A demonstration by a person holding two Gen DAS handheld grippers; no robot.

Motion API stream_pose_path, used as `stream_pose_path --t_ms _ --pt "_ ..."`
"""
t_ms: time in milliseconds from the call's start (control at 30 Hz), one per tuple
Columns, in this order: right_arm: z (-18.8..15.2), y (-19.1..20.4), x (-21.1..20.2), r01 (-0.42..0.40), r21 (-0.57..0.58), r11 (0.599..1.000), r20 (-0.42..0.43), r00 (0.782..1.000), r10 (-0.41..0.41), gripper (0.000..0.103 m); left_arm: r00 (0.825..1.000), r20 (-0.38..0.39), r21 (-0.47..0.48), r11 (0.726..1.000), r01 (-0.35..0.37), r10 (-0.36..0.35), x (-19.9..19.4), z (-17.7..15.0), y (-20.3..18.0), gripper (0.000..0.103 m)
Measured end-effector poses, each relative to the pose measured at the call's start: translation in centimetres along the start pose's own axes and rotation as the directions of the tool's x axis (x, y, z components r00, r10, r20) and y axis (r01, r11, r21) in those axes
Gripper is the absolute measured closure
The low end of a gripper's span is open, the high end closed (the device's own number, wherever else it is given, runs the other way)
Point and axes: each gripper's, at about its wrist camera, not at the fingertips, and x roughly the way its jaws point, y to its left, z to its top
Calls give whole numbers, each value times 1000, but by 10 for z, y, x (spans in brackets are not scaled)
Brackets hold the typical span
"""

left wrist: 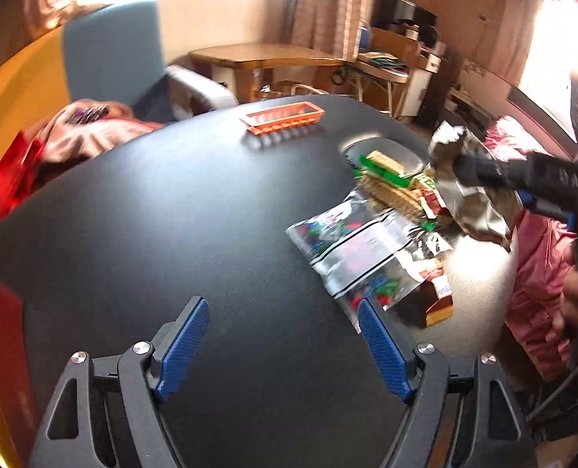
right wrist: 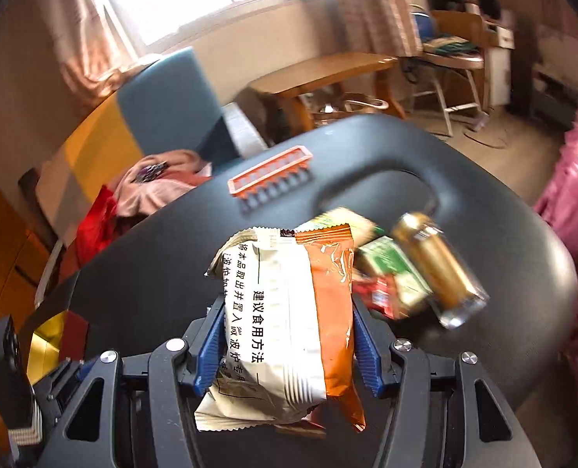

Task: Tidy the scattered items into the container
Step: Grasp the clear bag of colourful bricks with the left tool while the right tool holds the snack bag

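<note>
My right gripper (right wrist: 289, 319) is shut on a white and orange snack packet (right wrist: 289, 312) and holds it above the black table (right wrist: 133, 273). In the left wrist view the same gripper (left wrist: 460, 163) carries the packet (left wrist: 464, 179) over a pile of snack packs (left wrist: 390, 187). A gold can (right wrist: 439, 269) lies beside green and red packs (right wrist: 390, 277). An orange basket (left wrist: 283, 117) stands at the table's far side; it also shows in the right wrist view (right wrist: 269, 173). My left gripper (left wrist: 283, 312) is open and empty over the table, left of a clear zip bag (left wrist: 355, 249).
A blue armchair (left wrist: 113, 50) with pink and red clothes (left wrist: 78, 136) stands behind the table on the left. A wooden table (left wrist: 265, 56) is farther back. Pink fabric (left wrist: 538, 265) lies off the table's right edge. A small brown box (left wrist: 439, 304) lies near the zip bag.
</note>
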Motion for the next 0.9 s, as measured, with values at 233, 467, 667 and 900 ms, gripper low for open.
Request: stream_pose_path --t_ms 233,467,667,900 --pt "-10 -24 -2 47 56 997 9 999 -48 44 992 -30 26 992 120 -120 19 25 -24 23" --pt "-17 -39 0 45 97 994 19 999 -47 44 986 -118 -15 993 118 -119 56 46 -39 23" --pt "-16 -42 6 53 91 995 27 998 -55 44 980 -171 -10 995 99 -100 78 55 -56 22" --pt "-17 -49 12 23 103 994 28 999 -26 44 977 -214 -16 1000 7 -10 93 47 -59 21"
